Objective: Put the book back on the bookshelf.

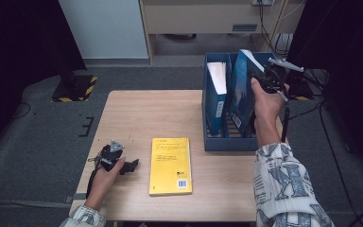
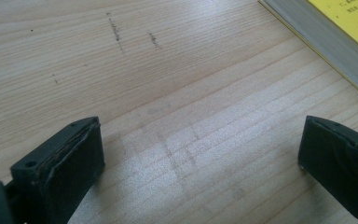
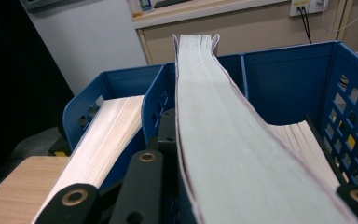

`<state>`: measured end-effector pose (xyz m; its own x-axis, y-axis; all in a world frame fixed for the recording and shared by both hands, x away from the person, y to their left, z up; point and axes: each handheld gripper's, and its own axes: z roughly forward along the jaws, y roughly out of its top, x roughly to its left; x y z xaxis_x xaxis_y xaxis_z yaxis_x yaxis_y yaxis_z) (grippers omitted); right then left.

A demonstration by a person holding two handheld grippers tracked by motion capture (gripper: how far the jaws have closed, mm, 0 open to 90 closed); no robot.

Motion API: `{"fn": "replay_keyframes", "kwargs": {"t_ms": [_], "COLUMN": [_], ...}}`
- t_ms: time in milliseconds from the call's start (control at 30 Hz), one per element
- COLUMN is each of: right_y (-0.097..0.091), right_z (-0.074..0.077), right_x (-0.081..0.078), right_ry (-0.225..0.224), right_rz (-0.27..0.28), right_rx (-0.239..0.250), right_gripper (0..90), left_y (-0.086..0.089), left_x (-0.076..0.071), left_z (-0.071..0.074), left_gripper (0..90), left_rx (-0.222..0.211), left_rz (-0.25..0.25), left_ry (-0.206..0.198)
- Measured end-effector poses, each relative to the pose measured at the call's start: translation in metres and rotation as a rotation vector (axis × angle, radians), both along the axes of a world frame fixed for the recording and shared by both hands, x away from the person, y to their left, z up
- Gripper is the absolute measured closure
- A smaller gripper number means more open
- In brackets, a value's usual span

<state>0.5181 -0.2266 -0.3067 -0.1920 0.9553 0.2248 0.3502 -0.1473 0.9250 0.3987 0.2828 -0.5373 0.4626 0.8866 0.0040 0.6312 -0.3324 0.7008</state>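
The right gripper is up over the blue file rack, its jaws pinched tight on a blue-covered book. In the right gripper view that book runs straight away from the camera, page edges up, curving a little, with the rack's dividers on either side of it. It is part way into the middle compartment, tilted, its top corner well above the rack's rim, so the commentator's read is that this one is going in and is not seated yet.

One book already stands in the left-hand compartment, pages showing pale; call that part done. The right gripper view also shows more page edges low in the slot to the right of the held book.

Down on the wooden table, the yellow book lies flat, face up, near the front edge and just left of the rack. It looks like the one left to file. The left gripper rests on the table beside it, jaws spread wide over bare wood, holding nothing, the yellow book's edge off to one side.
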Motion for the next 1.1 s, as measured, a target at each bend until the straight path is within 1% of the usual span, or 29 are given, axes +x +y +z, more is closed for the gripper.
{"fn": "replay_keyframes", "kwargs": {"t_ms": [133,367,633,800,900,1000,1100], "right_y": [0.002,0.009,0.015,0.018,0.02,0.021,0.022], "right_z": [-0.006,-0.016,-0.029,-0.037,-0.043,-0.047,-0.049], "right_x": [0.004,0.009,0.012,0.013,0.014,0.015,0.016], "right_ry": [-0.01,-0.016,-0.008,0.002,0.006,0.009,0.013], "right_rz": [-0.005,-0.013,-0.008,-0.002,-0.004,-0.005,-0.006], "right_rx": [0.006,-0.024,-0.037,-0.031,-0.037,-0.037,-0.046], "right_gripper": [73.5,73.5,73.5,73.5,73.5,73.5,73.5], "left_y": [0.0,0.0,-0.001,-0.001,-0.001,-0.001,-0.001], "left_x": [0.0,0.0,0.0,0.001,0.001,0.001,0.001], "left_z": [0.0,0.0,0.0,0.0,0.0,0.0,0.0], "left_gripper": [0.0,0.0,0.0,0.0,0.0,0.0,0.0], "left_rx": [0.0,0.0,-0.003,-0.003,0.002,0.003,0.004], "left_rz": [-0.001,-0.002,-0.001,-0.002,-0.006,-0.007,-0.009], "left_ry": [0.001,0.001,0.002,0.002,0.004,0.004,0.005]}}
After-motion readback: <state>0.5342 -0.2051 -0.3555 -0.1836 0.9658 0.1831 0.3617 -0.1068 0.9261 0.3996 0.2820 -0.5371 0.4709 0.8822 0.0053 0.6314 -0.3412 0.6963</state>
